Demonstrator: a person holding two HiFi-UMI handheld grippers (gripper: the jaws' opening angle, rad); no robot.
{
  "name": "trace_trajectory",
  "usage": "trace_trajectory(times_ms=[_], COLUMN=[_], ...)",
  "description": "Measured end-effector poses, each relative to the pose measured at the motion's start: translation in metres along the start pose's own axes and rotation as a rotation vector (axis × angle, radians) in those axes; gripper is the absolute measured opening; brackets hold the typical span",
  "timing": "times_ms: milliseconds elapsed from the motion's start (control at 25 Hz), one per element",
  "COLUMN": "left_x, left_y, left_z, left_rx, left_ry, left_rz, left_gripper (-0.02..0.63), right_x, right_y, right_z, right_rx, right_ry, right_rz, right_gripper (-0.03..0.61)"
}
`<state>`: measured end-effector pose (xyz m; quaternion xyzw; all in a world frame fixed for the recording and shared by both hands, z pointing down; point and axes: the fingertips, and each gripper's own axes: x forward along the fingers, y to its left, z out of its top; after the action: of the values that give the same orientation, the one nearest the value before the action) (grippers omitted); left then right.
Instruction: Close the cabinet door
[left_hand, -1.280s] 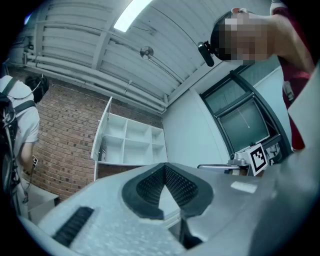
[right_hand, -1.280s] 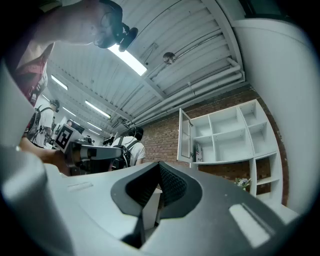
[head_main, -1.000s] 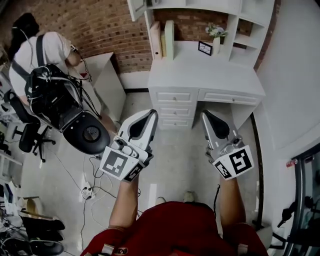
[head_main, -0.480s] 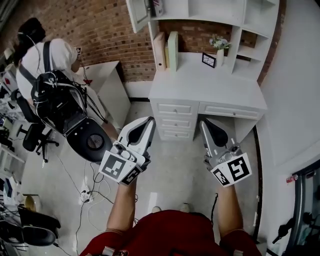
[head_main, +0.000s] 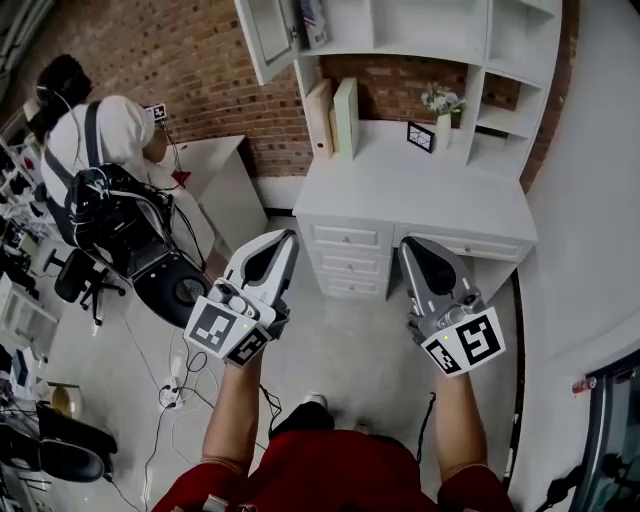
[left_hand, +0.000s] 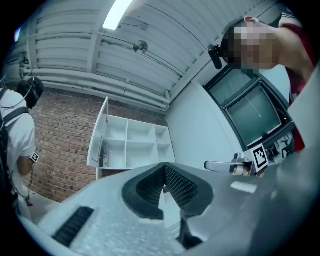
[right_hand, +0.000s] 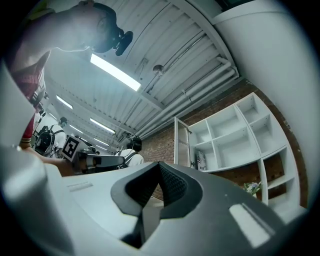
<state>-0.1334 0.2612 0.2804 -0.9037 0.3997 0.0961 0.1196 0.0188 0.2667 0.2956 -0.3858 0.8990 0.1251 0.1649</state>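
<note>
Left gripper (head_main: 283, 240) and right gripper (head_main: 412, 246) are hovering pressed together, empty; cabinet door (head_main: 262, 35) is hanging open upper left, top cropped.

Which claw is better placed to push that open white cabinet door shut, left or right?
Probably left. The open white cabinet door hangs at the upper left, on the side of the left claw; the right claw is further right. Both claws are shut and empty, not yet touching it.

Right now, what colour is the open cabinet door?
White; the cabinet door shows best in the head view.
</note>
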Motion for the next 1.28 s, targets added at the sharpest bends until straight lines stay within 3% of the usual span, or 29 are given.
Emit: trace_trajectory(times_ms=[360, 960, 1280], left_x=[0.046, 0.166, 0.218], left_y=[0.068, 0.318, 0.41], left_z=[-0.012, -0.031, -0.036], left_rx=[0.007, 0.029, 0.039], left_ry=[-0.013, -0.044, -0.051], left_rz=[0.043, 0.04, 0.03], left_gripper=[0.003, 0.003, 0.026], right_x=[0.053, 0.251, 0.32], right_y=[-0.043, -0.121, -0.14], right_z=[-0.006, -0.073, -0.101], right_rx=[-0.018, -0.071, -0.104], right_ry=[-0.018, 0.018, 0.038], right_rz=[0.023, -0.031, -0.049], right_gripper=[0.012, 0.012, 0.012])
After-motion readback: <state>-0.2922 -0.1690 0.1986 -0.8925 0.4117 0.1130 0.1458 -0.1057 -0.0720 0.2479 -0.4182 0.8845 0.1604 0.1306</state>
